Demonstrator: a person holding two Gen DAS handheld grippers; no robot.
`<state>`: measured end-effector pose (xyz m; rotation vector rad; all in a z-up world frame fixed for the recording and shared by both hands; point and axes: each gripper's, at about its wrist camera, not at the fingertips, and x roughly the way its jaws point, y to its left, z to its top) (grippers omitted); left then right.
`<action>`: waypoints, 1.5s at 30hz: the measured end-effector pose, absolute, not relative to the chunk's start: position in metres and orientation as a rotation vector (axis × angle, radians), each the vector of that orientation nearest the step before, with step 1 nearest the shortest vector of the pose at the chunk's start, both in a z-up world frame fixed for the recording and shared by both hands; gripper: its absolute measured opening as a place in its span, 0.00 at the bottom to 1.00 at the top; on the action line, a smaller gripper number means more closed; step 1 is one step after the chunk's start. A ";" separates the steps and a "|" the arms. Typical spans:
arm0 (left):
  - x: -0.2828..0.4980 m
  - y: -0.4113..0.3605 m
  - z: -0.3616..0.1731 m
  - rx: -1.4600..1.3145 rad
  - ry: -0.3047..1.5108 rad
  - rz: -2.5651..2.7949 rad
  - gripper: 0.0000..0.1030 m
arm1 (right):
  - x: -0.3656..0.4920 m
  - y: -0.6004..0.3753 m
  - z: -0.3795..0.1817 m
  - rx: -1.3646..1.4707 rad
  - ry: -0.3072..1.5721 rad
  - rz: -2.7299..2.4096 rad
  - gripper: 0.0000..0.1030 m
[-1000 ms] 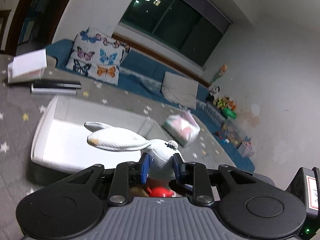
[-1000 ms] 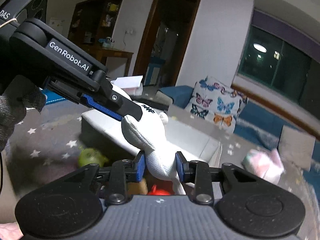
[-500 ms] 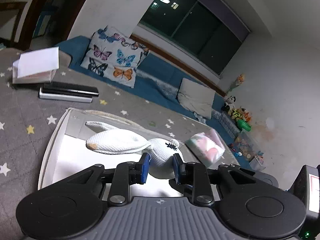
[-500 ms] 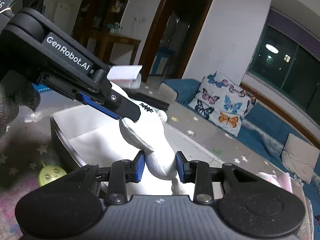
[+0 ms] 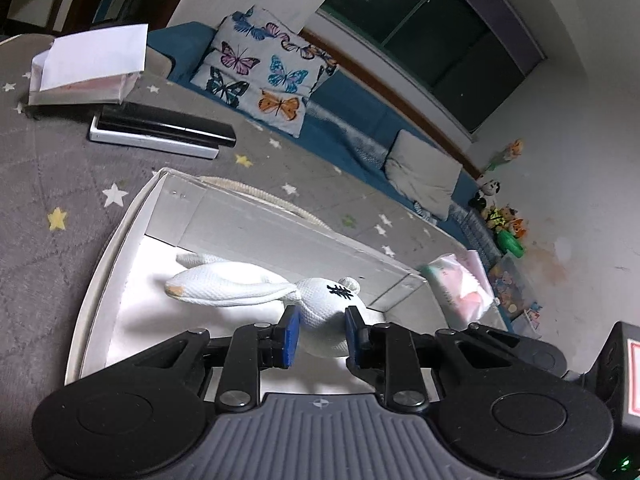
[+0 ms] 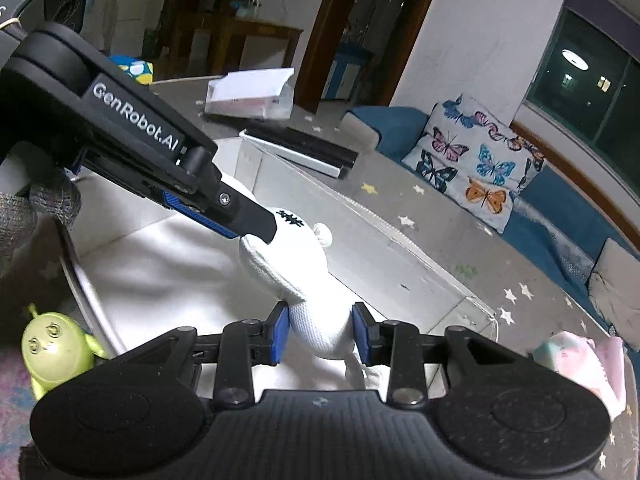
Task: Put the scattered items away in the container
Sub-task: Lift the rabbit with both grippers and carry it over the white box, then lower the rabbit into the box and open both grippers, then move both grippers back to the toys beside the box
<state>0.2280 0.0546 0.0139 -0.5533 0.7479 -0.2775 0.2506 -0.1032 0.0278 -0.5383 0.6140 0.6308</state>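
Both grippers are clamped on the same white knitted bunny [image 5: 320, 300]: the left gripper [image 5: 319, 334] pinches its head, having just squeezed tighter, and the right gripper [image 6: 319, 334] grips its body. The bunny hangs over the inside of the white container [image 5: 280, 236], ears trailing toward the floor of it. A green toy [image 6: 52, 348] sits outside the rim on the star-patterned grey rug [image 5: 48, 168].
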 end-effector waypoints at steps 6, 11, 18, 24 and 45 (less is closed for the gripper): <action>0.240 0.054 0.006 -0.550 0.774 -0.263 0.24 | 0.267 -0.099 0.022 -0.550 0.661 0.620 0.32; 0.246 0.051 0.001 -0.539 0.797 -0.256 0.24 | 0.275 -0.103 0.018 -0.529 0.710 0.641 0.33; 0.248 0.048 -0.001 -0.530 0.815 -0.254 0.24 | 0.272 -0.102 0.018 -0.549 0.720 0.650 0.39; 0.245 0.048 0.002 -0.522 0.818 -0.241 0.24 | 0.268 -0.106 0.023 -0.529 0.725 0.648 0.42; 0.162 0.038 0.045 -0.416 0.693 -0.267 0.25 | 0.176 -0.148 0.070 -0.333 0.562 0.630 0.49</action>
